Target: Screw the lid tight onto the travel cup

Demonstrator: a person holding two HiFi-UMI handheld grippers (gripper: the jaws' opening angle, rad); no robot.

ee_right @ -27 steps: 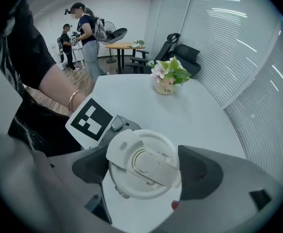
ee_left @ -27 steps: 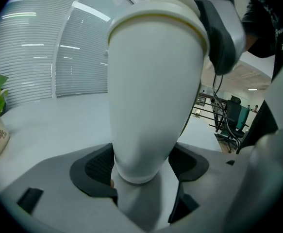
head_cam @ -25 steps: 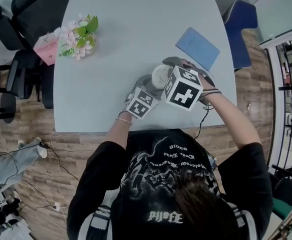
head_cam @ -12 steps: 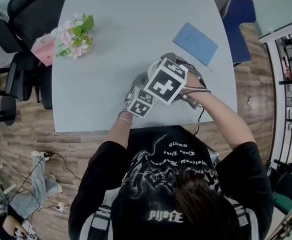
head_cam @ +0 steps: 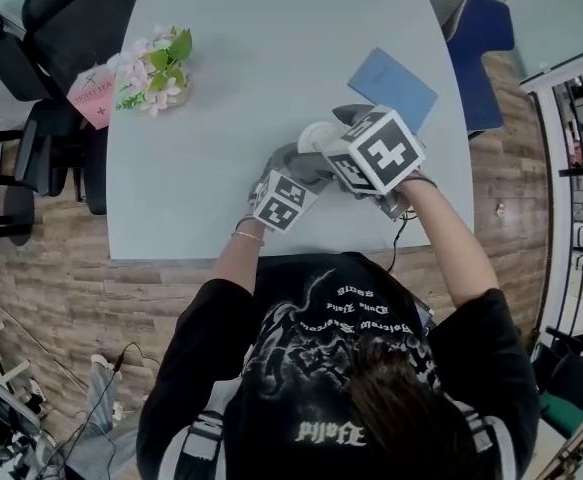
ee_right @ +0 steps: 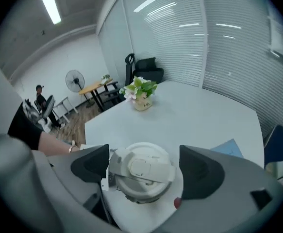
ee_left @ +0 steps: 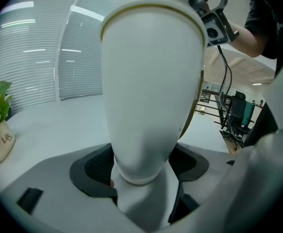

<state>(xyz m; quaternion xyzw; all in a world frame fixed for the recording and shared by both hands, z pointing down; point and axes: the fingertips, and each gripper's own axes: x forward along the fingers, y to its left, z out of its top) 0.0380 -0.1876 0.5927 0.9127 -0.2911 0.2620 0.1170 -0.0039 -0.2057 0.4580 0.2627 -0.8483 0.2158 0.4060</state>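
The right hand-held gripper (ee_right: 144,165), clamped on the lid (head_cam: 316,136), has swung rightward since the earlier frame. The left hand-held gripper (ee_left: 143,178) clamps the travel cup (ee_left: 151,81); if either grip slips, the lid may stay loose.

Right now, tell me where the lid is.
Head view: the lid tops the travel cup near the table's near edge, between the right claw's jaws; the left claw grips the cup.

Table (head_cam: 261,58): pale grey
Flowers (head_cam: 154,63): potted, far left corner
Pink card (head_cam: 93,96): just beside the flowers, at the table's edge
Blue notebook (head_cam: 393,83): flat, right side
Black chair (head_cam: 66,18): left
Blue chair (head_cam: 481,48): right
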